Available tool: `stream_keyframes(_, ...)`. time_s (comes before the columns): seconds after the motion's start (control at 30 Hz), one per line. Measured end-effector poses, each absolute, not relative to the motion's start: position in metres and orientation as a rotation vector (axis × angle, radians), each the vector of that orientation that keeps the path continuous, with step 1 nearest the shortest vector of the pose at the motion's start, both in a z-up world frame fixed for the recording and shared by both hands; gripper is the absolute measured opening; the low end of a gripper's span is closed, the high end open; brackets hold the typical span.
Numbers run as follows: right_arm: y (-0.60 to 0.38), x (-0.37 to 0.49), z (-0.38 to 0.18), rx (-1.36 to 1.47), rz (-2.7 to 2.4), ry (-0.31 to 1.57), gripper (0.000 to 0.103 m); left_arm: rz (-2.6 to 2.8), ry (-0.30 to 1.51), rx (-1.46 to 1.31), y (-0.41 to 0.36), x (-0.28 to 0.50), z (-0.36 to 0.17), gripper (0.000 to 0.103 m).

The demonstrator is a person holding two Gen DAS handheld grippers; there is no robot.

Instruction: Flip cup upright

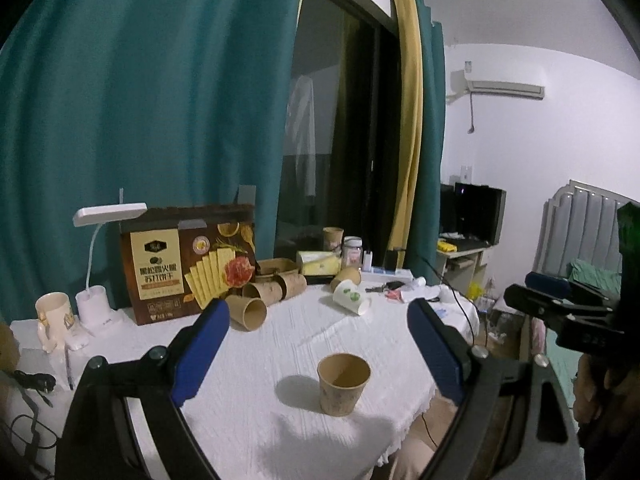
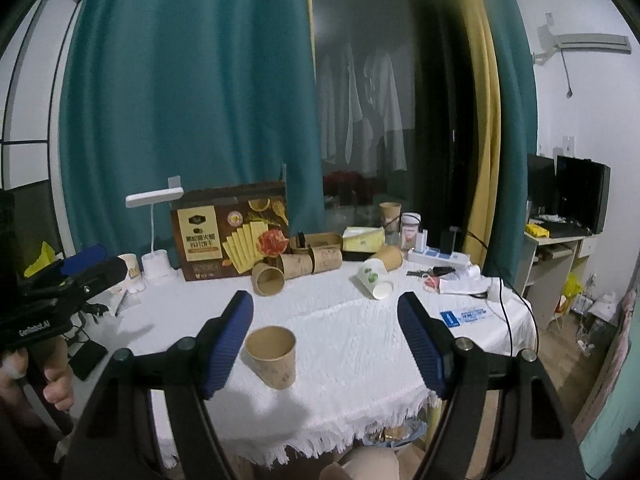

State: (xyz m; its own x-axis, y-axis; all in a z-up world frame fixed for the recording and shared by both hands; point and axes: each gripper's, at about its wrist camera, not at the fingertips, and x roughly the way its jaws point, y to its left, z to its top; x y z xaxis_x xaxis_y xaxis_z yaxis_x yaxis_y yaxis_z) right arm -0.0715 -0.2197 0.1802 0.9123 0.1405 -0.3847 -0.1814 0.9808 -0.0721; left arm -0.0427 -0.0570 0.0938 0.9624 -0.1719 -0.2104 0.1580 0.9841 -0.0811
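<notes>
The cup (image 1: pixel 344 384) stands upright, mouth up, on the white cloth (image 1: pixel 304 328), free of both grippers. The left gripper (image 1: pixel 318 346) has its jaws wide apart with nothing between the pads; the cup sits ahead of it and below. The right gripper (image 2: pixel 326 340) is also spread, gripping nothing; the cup (image 2: pixel 272 356) sits just beside its left finger (image 2: pixel 228 344), lower down. Further ahead lie tipped cups (image 2: pixel 268 278) before a box (image 2: pixel 230 230).
</notes>
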Motion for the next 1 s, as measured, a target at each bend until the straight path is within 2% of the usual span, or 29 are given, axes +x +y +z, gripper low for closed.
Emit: stream_keyframes(1.0, -0.207, -0.058, 0.160, -0.098, 0.199, 0.444, 0.075, -0.149, 0.240, -0.093, -0.044, -0.048, 0.083, 0.091)
